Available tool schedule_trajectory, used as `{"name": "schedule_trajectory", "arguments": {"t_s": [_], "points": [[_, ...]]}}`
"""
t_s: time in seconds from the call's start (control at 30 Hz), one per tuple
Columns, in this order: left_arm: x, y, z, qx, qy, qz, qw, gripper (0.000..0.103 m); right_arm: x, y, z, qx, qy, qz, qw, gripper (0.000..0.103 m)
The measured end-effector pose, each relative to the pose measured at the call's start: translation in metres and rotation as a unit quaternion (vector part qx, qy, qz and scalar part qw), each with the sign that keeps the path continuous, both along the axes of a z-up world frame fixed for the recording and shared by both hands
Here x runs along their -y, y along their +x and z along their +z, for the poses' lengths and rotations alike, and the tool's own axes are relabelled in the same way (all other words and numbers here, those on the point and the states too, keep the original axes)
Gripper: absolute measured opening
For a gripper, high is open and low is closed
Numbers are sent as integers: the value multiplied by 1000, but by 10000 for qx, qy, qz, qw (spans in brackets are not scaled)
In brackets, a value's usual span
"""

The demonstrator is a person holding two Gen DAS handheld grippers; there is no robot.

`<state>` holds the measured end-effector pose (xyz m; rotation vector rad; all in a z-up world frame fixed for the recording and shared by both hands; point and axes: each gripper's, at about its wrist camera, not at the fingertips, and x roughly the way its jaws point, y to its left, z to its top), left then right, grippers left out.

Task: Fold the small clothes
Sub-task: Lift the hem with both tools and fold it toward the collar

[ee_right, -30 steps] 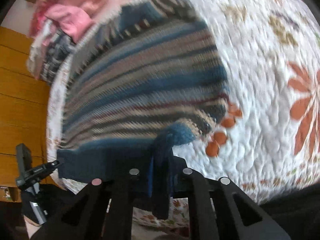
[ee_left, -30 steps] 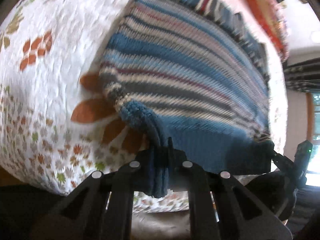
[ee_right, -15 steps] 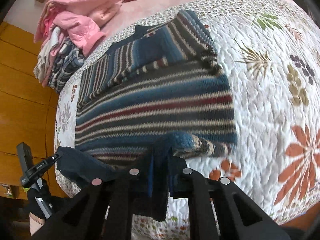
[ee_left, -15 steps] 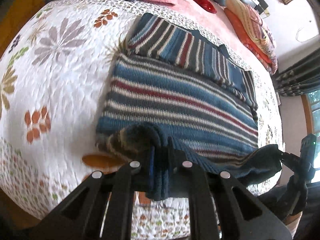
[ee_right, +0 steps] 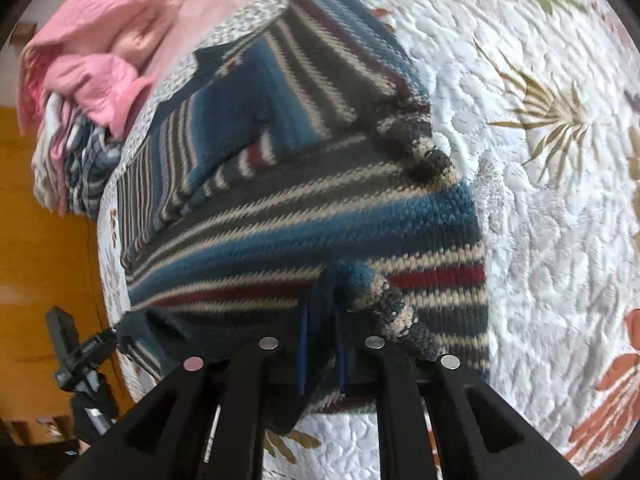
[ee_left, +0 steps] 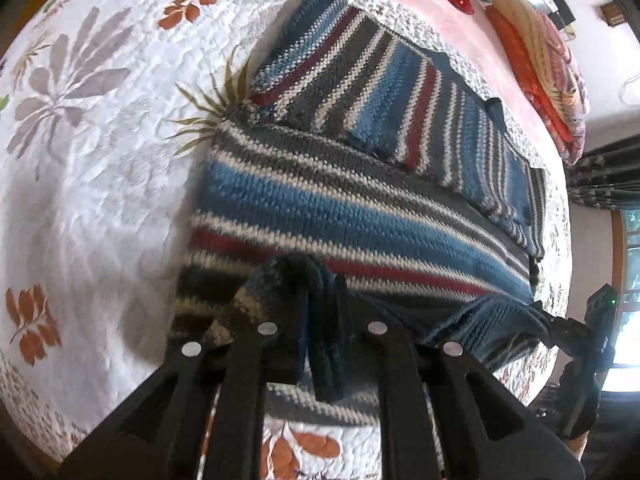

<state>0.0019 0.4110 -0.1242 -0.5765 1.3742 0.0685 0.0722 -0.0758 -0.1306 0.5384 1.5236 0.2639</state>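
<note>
Sweater hem point(ee_left: 320, 364) hidden between the jaws

A white floral quilt point(ee_left: 100, 152) covers the bed, with pink clothing point(ee_right: 100, 52) piled above what looks like plaid fabric point(ee_right: 86, 160).

A white floral quilted bed point(ee_left: 120, 152) carries a striped knit sweater point(ee_left: 360, 200) and piled pink clothes point(ee_right: 100, 48).

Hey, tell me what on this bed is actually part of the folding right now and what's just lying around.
In use:
- striped knit sweater, sleeves folded across it
- left gripper, shut on its hem
- right gripper, shut on its hem

Lying about:
- floral quilt underneath
- pink garment on a clothes pile
- plaid garment under it
- orange striped bedding
</note>
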Motion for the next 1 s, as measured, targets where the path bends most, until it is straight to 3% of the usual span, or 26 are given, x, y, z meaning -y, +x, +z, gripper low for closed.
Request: {"name": "schedule_trajectory", "arguments": {"t_s": [0.1,0.2,0.27,0.37,0.47,0.63,0.7,0.83,1.0], "points": [[0,8,-8,-113,-47,27,9999,16,9,4,-10,-169,219,-157,9995,11],[-8,14,-11,-262,-355,227,9988,21,16,8,-12,-260,408,-299,9984,17],[-18,14,-8,-261,-806,518,9951,32,25,10,-5,-145,437,-458,9979,21],[-29,15,10,8,-941,686,9932,37,40,13,12,172,334,-627,9973,27],[-31,18,41,443,-733,555,9948,43,48,16,25,423,341,-691,9961,32],[-6,26,71,795,68,-385,9961,60,35,21,41,787,245,-346,9960,50],[8,28,70,779,428,-812,9927,66,22,22,46,913,156,-54,9957,55],[29,29,53,554,1038,-1545,9810,67,-12,24,48,1070,-94,770,9912,59],[28,23,30,334,1165,-1996,9723,67,-36,33,43,1132,-162,1576,9808,63]]}}
